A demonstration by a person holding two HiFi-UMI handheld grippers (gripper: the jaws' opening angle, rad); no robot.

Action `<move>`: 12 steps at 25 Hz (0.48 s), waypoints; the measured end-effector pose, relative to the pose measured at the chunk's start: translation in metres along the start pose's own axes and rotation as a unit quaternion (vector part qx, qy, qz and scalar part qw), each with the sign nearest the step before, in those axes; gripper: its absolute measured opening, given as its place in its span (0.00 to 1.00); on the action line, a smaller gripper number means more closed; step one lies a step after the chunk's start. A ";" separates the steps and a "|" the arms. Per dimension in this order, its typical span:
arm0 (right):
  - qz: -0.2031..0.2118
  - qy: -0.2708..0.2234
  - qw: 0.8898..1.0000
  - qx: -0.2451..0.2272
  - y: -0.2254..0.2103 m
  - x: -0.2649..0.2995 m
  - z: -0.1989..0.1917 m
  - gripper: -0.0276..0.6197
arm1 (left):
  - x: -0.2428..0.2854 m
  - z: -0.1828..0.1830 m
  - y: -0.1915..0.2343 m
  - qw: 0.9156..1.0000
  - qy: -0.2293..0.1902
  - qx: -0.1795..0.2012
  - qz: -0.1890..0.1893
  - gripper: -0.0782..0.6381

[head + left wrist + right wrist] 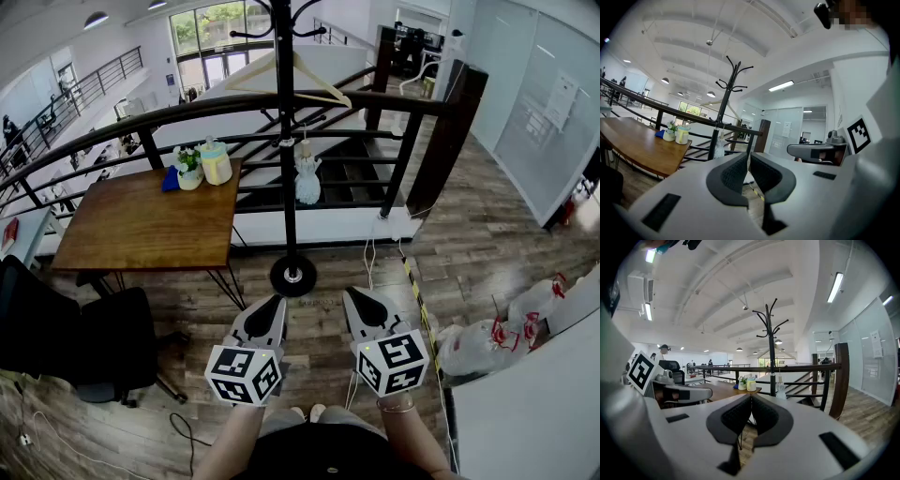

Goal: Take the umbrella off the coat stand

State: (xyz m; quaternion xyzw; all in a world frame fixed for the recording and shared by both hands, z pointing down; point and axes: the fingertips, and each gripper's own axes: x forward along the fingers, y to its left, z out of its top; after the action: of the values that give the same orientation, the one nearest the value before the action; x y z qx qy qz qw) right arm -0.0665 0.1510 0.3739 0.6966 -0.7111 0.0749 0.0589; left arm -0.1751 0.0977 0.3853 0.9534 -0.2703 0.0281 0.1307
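Wood floor (pixel 469 234) ahead, coat stand (pixel 284 141) beyond; left gripper (pixel 273 304) and right gripper (pixel 355 297) empty, fingers (pixel 736 416) pressed together. Open one before reaching the hanging umbrella (pixel 307 178).

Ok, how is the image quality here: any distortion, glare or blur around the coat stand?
Head view: fisheye bows the railing; the windows are bright, the coat stand sharp. Left gripper view: dark corners, a mosaic patch top right, the left gripper soft up close. Right gripper view: even light, mild glare from the ceiling strip light.
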 end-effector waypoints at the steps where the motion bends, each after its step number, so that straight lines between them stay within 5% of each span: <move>1: 0.001 0.002 1.000 0.000 0.001 0.001 -0.001 0.09 | 0.000 -0.001 0.001 1.000 0.004 0.001 0.000 0.13; 12: 0.011 0.030 0.999 -0.019 0.005 0.008 -0.021 0.09 | 0.004 -0.009 0.001 0.999 0.022 0.031 0.002 0.13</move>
State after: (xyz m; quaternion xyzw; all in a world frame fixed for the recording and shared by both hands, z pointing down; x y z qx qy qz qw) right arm -0.0720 0.1475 0.3960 0.6847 -0.7182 0.0828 0.0925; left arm -0.1720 0.0971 0.3946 0.9558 -0.2679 0.0575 0.1071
